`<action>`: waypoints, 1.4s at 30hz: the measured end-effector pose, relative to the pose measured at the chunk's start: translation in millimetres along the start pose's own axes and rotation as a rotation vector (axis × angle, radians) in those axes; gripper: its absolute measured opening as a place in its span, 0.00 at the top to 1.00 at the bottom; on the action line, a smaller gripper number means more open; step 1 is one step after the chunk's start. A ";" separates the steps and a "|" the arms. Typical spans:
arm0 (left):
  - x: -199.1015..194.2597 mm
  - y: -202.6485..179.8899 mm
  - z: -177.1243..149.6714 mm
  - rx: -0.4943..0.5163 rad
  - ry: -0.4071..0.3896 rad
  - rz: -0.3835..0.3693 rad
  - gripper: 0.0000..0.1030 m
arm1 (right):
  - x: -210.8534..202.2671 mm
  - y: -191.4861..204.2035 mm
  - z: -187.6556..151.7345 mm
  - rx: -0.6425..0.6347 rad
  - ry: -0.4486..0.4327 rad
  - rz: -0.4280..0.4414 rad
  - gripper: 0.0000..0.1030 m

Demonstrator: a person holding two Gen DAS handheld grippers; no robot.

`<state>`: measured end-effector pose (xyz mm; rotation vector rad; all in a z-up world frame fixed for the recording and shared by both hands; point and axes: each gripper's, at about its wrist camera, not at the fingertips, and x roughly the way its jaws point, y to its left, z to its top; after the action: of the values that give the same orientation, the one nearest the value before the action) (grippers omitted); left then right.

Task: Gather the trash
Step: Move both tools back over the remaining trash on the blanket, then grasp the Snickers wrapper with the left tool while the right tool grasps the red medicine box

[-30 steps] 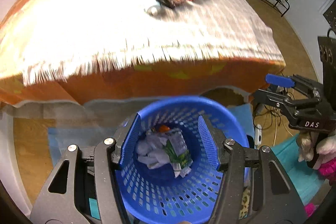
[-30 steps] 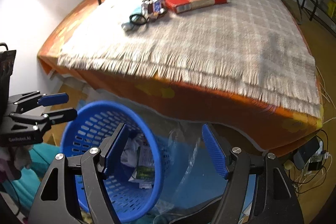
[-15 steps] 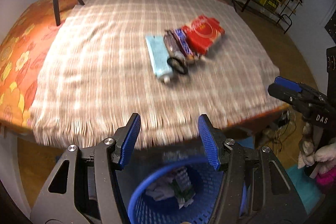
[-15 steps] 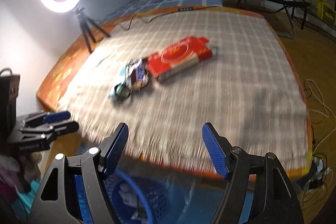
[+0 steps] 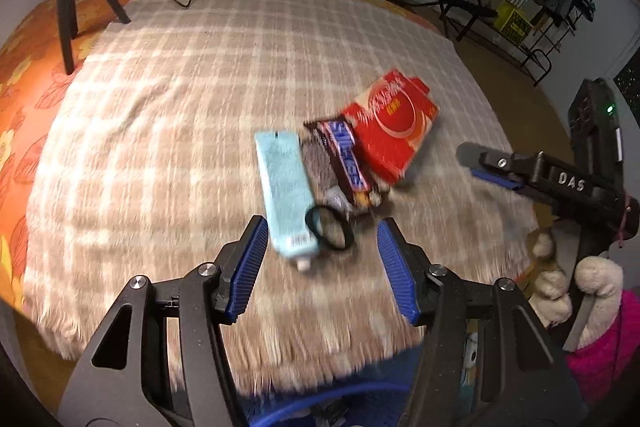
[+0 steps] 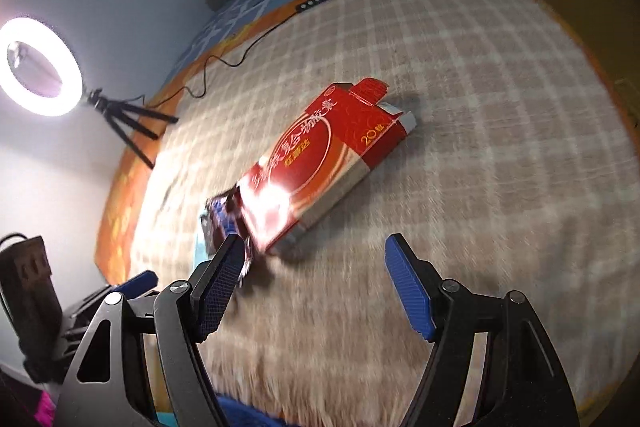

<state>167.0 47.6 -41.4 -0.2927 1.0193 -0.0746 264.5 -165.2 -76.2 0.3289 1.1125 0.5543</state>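
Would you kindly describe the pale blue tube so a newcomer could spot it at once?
Find the checked blanket covering the bed; a small cluster of litter lies on it. The pale blue tube is the cluster's leftmost piece, beside the Snickers wrapper, with a black ring at its capped end. It alone is light blue.

A red carton [image 5: 394, 125], flat with one end flap open, lies on the plaid blanket [image 5: 180, 131]. A brown Snickers wrapper [image 5: 344, 163] overlaps its near edge, with a pale blue tube [image 5: 286, 187] just beside the wrapper. A black ring [image 5: 330, 229] rests across the tube's cap end.
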 end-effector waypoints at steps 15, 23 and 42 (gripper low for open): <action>64.1 6.2 34.9 -0.011 0.047 -0.005 0.61 | 37.9 -13.9 25.0 0.110 -0.016 0.060 0.30; 76.3 7.4 47.0 -0.004 0.039 -0.009 0.88 | 48.1 -6.1 32.6 0.140 -0.031 0.085 0.34; 80.8 9.2 52.6 -0.052 0.027 -0.016 0.97 | 67.3 16.1 45.9 0.143 0.024 0.127 0.83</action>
<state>253.4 51.4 -85.1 -0.3484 1.0463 -0.0669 324.2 -112.4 -99.4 0.5212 1.1622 0.5936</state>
